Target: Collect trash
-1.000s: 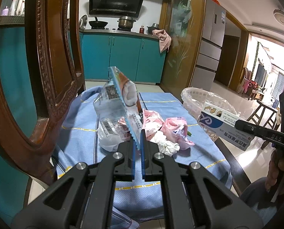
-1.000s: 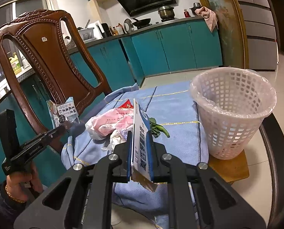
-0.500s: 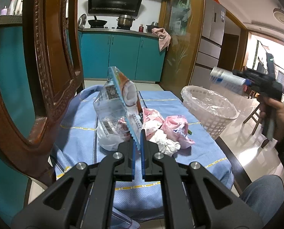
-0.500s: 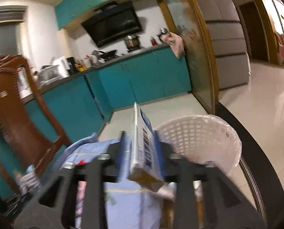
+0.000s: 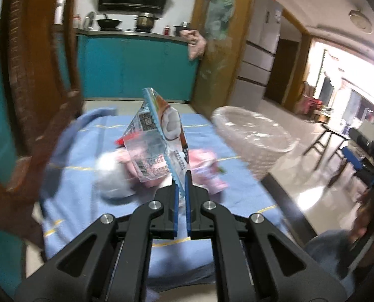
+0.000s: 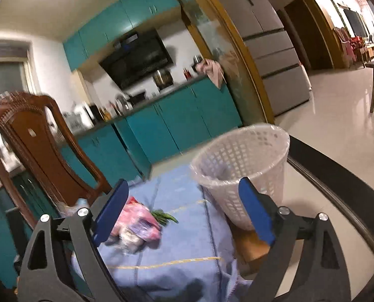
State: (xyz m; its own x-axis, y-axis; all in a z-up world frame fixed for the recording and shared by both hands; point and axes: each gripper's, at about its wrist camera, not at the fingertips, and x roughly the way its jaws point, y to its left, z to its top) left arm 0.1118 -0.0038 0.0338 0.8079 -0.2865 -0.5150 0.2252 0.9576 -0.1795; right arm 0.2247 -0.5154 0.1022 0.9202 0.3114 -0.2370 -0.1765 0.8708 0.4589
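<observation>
Since a second earlier the right tongs [image 6: 184,210] had just opened, box gone; left tongs [image 5: 181,188] pinched a wrapper [image 5: 159,148], best carried over the basket [image 5: 252,136] at two o'clock.

Both wrist views look forward, close over blue cloth [image 5: 207,136]; share basket [image 6: 239,156], chair [image 6: 36,136].
</observation>
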